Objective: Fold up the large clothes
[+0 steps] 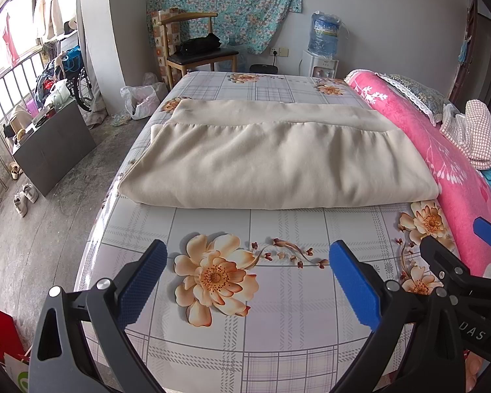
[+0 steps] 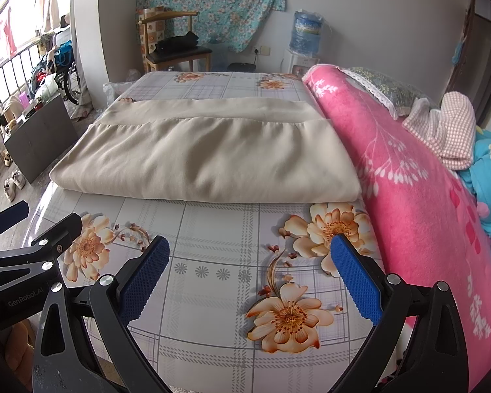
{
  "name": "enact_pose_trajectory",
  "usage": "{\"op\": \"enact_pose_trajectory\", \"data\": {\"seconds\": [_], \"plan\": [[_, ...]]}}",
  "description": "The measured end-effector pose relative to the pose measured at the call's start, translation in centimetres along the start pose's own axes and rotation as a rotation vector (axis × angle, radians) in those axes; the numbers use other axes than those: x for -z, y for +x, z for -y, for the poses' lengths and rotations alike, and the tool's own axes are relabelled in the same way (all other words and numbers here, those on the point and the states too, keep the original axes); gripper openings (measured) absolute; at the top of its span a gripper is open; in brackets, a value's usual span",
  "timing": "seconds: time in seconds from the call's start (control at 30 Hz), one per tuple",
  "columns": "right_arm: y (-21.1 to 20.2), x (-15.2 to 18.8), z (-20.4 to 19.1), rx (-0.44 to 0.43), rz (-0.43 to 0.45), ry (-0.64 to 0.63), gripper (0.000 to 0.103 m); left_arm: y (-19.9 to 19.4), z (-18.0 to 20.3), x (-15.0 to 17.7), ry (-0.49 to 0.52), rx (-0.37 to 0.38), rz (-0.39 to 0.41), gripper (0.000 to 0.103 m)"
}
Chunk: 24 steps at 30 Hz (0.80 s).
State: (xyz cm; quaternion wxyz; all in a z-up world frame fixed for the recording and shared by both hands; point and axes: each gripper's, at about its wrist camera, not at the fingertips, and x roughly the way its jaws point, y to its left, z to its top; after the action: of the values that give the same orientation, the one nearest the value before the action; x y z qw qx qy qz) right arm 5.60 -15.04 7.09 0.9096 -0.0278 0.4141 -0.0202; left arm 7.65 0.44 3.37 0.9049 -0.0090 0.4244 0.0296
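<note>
Lying across the middle of the floral bedsheet (image 1: 278, 294), the beige garment (image 1: 271, 160) is already doubled over, with a rounded fold on the near side, its gathered hem stopping short of the far layer, and its right end against the pink blanket (image 1: 442, 150); by my judgement at least one more fold is left to make it compact. Both the left gripper (image 1: 247, 278) and the right gripper (image 2: 249, 275) hover over bare sheet with jaws spread wide, holding and touching nothing, well short of the cloth.
</note>
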Motion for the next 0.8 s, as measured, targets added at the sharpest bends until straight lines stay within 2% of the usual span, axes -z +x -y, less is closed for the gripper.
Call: {"op": "enact_pose_trajectory", "data": {"seconds": [0.8], "plan": [[0.1, 0.0, 0.02, -0.001, 0.0, -0.002, 0.095, -0.01, 0.01, -0.05, 0.0, 0.001, -0.001, 0.098]]}}
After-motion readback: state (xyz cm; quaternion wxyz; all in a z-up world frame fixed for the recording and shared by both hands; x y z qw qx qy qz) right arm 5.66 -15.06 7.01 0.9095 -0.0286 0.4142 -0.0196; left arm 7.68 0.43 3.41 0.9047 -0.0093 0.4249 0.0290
